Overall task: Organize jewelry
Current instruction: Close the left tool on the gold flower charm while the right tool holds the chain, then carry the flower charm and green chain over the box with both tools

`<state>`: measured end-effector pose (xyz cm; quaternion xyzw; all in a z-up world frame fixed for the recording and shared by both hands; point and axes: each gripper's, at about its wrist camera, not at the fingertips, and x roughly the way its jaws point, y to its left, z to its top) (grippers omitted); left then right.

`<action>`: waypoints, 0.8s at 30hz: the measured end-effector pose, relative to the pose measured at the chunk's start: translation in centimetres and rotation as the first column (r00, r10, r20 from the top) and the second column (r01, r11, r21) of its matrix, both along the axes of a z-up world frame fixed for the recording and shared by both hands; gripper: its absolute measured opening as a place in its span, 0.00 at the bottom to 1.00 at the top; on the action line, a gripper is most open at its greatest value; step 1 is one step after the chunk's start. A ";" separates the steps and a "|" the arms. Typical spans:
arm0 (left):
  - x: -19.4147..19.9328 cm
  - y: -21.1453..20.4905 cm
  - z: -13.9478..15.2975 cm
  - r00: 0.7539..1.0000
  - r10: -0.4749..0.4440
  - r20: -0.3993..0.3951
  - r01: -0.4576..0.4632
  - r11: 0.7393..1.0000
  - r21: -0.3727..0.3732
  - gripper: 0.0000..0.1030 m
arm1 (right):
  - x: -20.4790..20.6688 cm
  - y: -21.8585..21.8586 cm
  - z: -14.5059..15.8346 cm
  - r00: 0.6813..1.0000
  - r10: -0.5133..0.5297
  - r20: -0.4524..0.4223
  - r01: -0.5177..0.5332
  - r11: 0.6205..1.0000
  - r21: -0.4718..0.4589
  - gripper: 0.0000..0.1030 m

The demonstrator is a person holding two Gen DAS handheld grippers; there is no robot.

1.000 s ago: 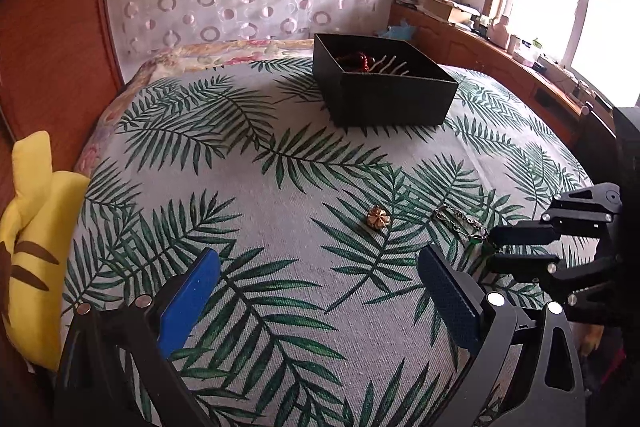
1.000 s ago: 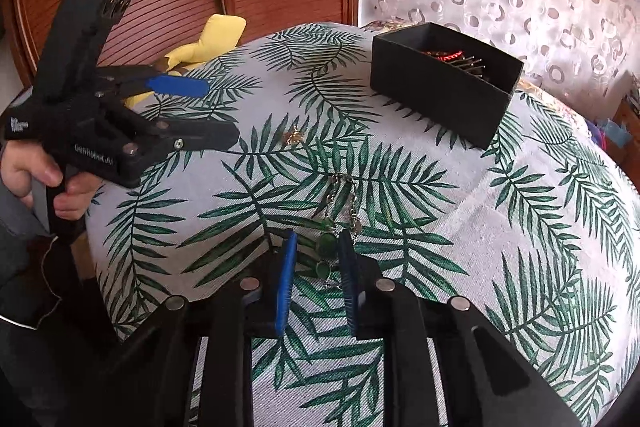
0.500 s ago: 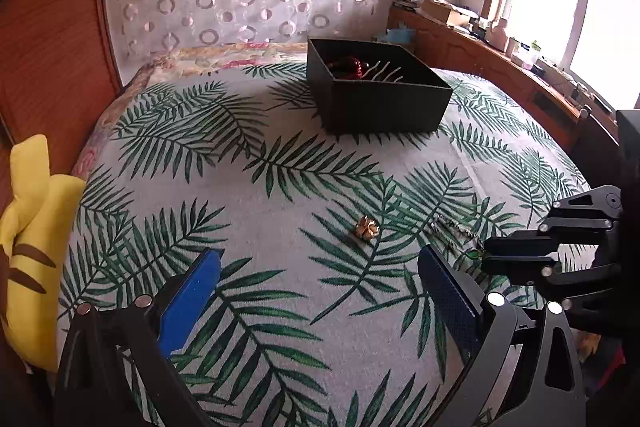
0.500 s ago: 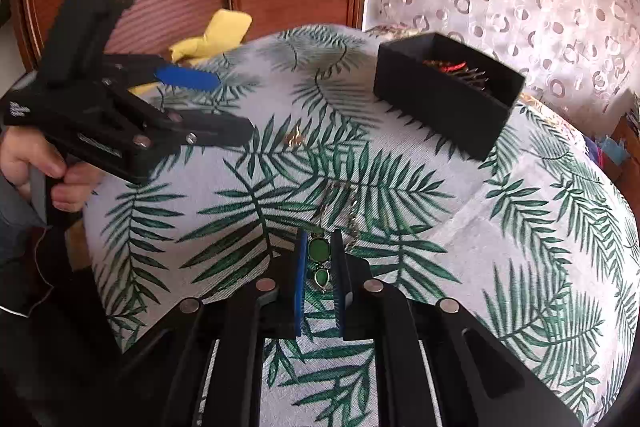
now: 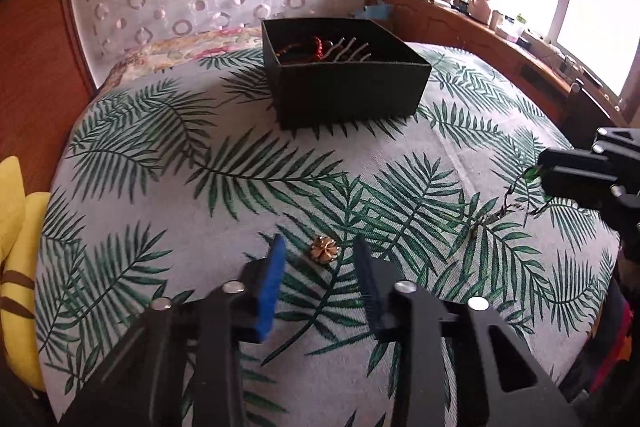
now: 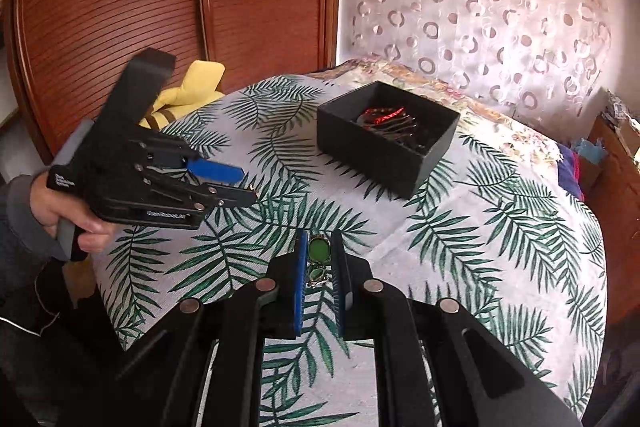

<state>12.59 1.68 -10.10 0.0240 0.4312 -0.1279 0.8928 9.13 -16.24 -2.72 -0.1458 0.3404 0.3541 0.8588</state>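
necklace (image 6: 319,255): green stones pinched in right gripper (image 6: 319,259), chain hanging to leaf-print cloth (image 5: 160,195) | brooch (image 5: 325,249): on cloth, between closing jaws of left gripper (image 5: 320,259), untouched | box (image 5: 344,83): beyond, holding jewelry
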 end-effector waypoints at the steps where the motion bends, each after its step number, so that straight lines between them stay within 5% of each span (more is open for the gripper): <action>1: 0.1 -0.1 -0.1 1.000 0.000 0.000 0.000 1.000 0.001 0.20 | 0.0 -0.1 0.1 1.000 -0.001 0.002 0.001 1.000 0.001 0.12; 3: 0.3 -0.3 -0.2 1.000 0.000 0.003 0.000 1.000 0.003 0.14 | 0.0 -0.2 0.1 1.000 -0.001 0.003 0.001 1.000 0.002 0.12; 13: 0.2 -0.2 1.0 0.999 0.000 0.053 0.001 1.000 -0.014 0.13 | 0.5 -0.2 0.5 1.000 -0.002 0.013 0.002 1.000 0.007 0.12; 24: 2.9 -1.2 3.8 0.994 -0.004 0.111 0.005 1.000 -0.009 0.13 | 4.1 0.6 4.6 0.995 -0.009 0.098 0.008 1.000 0.004 0.12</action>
